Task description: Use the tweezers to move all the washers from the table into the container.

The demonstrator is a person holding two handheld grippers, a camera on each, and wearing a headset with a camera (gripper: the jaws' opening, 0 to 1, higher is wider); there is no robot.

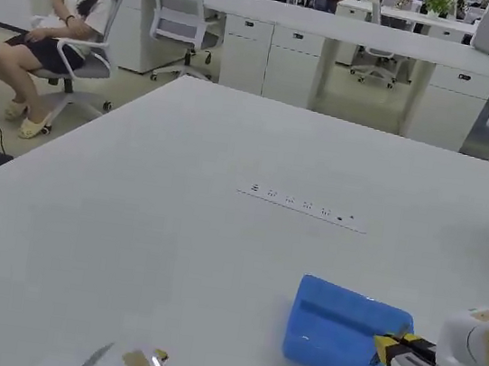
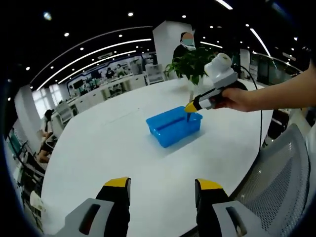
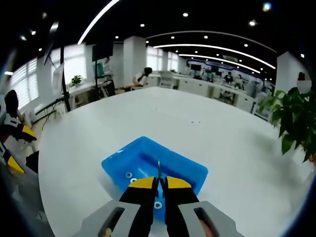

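Observation:
A blue container (image 1: 333, 328) stands on the white table (image 1: 174, 228) near its front right. My right gripper (image 3: 159, 182) is shut on thin tweezers (image 3: 159, 170), whose tip hangs over the container (image 3: 148, 160). A few small washers (image 3: 129, 175) lie on the container's floor. In the left gripper view a hand holds the right gripper (image 2: 193, 105) above the container (image 2: 174, 127). My left gripper (image 2: 163, 190) is open and holds nothing, well back from the container over the table's near edge. In the head view the right gripper (image 1: 385, 347) is at the container's right end.
A row of sockets (image 1: 301, 204) is set into the table's middle. A potted plant (image 3: 291, 118) stands past the container. A person sits on an office chair (image 1: 66, 26) at the far left. Desks and chairs (image 1: 181, 19) line the back.

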